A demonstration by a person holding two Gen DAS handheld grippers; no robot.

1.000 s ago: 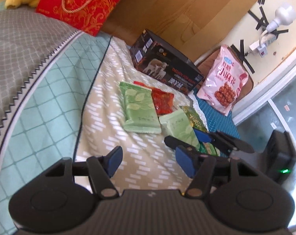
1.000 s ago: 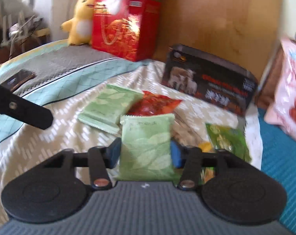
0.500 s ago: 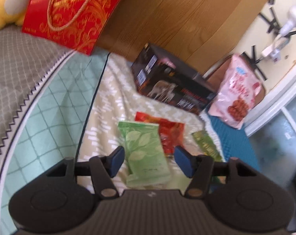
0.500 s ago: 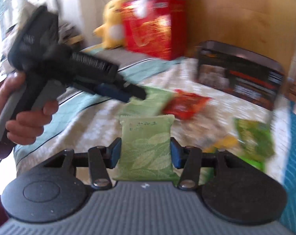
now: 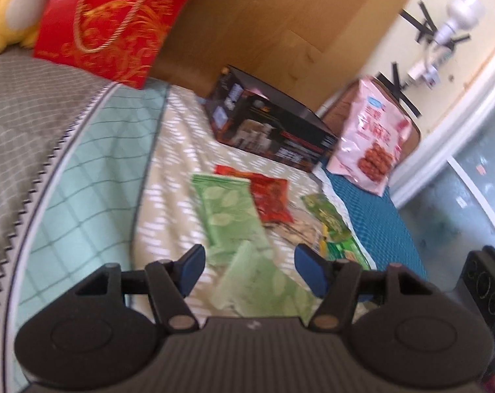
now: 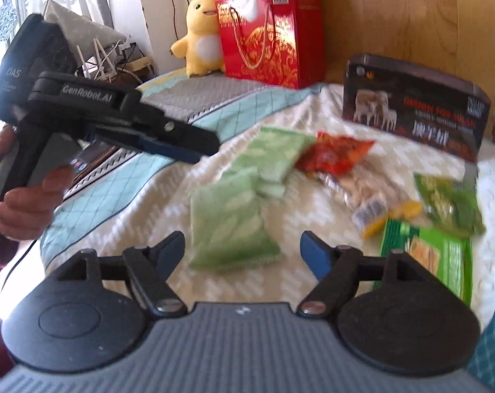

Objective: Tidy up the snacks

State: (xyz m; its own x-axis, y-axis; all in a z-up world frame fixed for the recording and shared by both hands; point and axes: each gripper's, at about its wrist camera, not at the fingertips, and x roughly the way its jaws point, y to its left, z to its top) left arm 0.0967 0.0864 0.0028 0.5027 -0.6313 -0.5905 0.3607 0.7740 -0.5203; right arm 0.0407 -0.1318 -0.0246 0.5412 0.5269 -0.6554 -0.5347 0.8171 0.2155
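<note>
Two pale green leaf-print snack packets lie on the patterned bedspread. The nearer green packet (image 6: 228, 226) lies flat just ahead of my right gripper (image 6: 242, 250), whose jaws are opening; the pads stand clear of it. The farther green packet (image 6: 273, 157) rests beside a red packet (image 6: 336, 154). My left gripper (image 5: 250, 270) is open and hovers over the nearer green packet (image 5: 260, 281) with nothing pinched. In the right wrist view the left gripper's fingers (image 6: 182, 144) show side-on at the left, held by a hand (image 6: 21, 203).
A black box (image 6: 411, 111) stands at the back, with a red gift bag (image 6: 273, 39) and a yellow plush toy (image 6: 201, 36) behind. Dark green packets (image 6: 447, 203) and a clear packet (image 6: 362, 193) lie to the right. A pink snack bag (image 5: 372, 144) leans by the wall.
My right gripper let go of the green packet; its jaws spread and the packet now lies on the bedspread. The left gripper swung over toward the green packets.
</note>
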